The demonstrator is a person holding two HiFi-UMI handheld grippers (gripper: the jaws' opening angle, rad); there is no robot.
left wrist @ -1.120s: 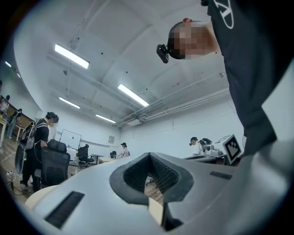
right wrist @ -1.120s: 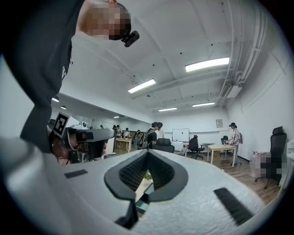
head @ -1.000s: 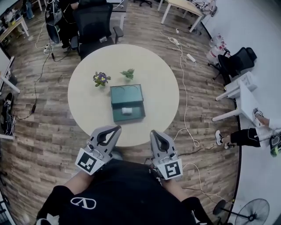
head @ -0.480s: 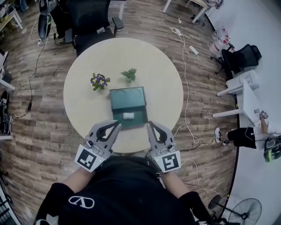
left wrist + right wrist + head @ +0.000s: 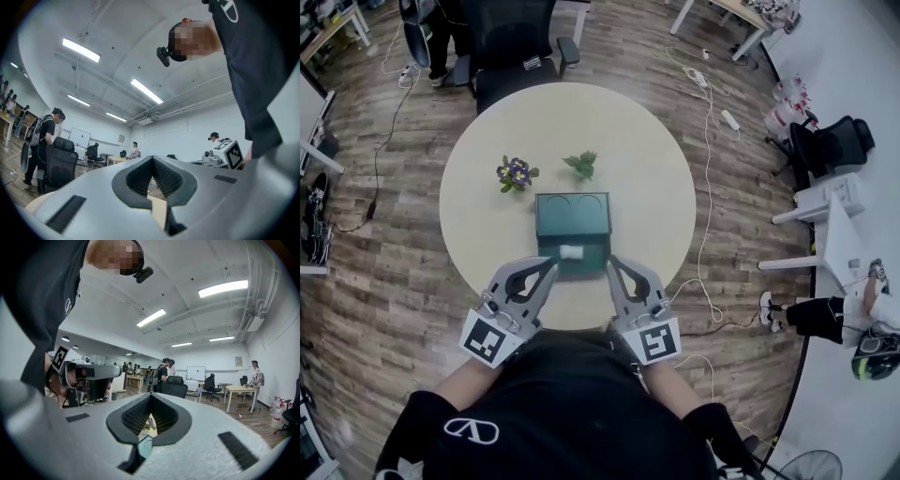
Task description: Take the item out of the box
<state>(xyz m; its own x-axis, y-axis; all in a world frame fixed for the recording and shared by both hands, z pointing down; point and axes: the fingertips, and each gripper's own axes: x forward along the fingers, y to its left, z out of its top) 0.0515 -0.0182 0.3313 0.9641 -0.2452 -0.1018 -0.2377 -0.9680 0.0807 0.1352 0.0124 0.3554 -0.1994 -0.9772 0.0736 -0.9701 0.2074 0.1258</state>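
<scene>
Here, the white item (image 5: 572, 251) lies inside the green box (image 5: 573, 217), in the half nearer the person and close to that half's middle. It is a small oblong lying flat. Its long axis runs left to right across the head view, parallel to the box's near edge. Which end is its front cannot be told.

The box sits open near the middle of the round desk (image 5: 649, 178). Its farther half is spread toward two small plants, a purple-flowered plant (image 5: 517, 172) on the left and a leafy green plant (image 5: 581, 164) on the right. Both stand apart from the box.

The left tongs (image 5: 553, 265) are held over the desk's near edge, with the tips at the box's near left corner. The left gripper view shows the two halves pressed together at the tips, with nothing pinched between them. Only pale desk top shows through the hollow behind the tips.

The right tongs (image 5: 612, 261) mirror them at the box's near right corner, angled inward. They too are pressed together and hold nothing. Through their hollow the right gripper view shows a bit of the flowers and a green edge of the box. Whether either pair touches the box cannot be made out. Neither pair touches the item.
</scene>
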